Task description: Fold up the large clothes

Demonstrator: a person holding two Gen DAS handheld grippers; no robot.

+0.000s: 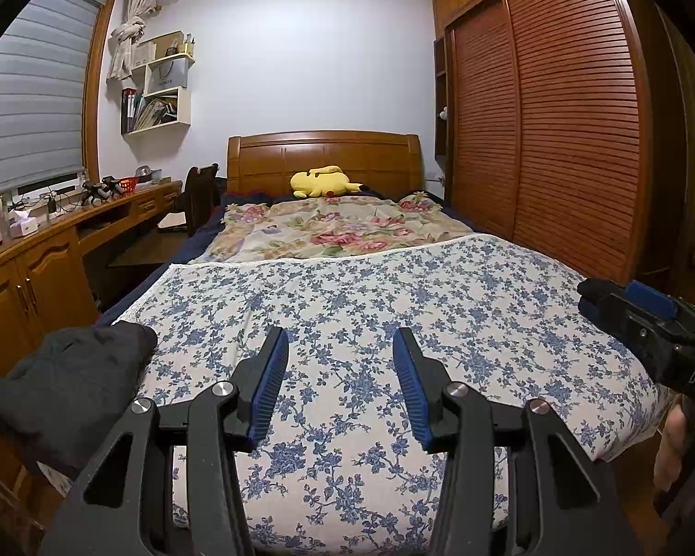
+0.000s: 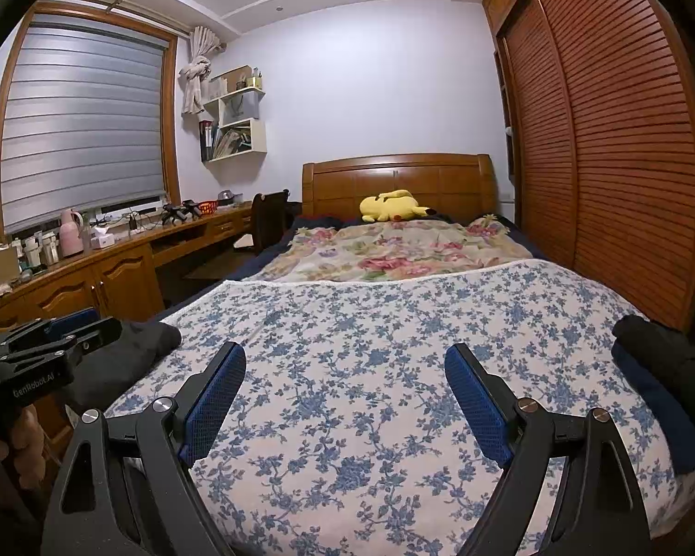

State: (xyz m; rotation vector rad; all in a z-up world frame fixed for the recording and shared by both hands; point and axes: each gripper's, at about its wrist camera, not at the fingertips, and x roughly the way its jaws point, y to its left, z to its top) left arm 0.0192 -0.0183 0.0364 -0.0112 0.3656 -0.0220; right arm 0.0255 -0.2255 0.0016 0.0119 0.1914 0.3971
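Over the blue-flowered white bedspread (image 1: pixel 347 287), both the left gripper (image 1: pixel 340 340) and right gripper (image 2: pixel 345 356) hover spread, holding nothing. A crumpled black garment (image 1: pixel 69 384) lies at the bed's left edge, a folded black-and-navy pile (image 2: pixel 662 384) at its right edge, with bare spread between

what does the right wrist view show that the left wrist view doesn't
Only the right wrist view shows the dark folded clothes at the bed's right edge. Only the left wrist view shows nothing notable of its own. Both share the blue floral sheet, the black garment on the left, the yellow plush, and both open hand-held grippers, left and right.
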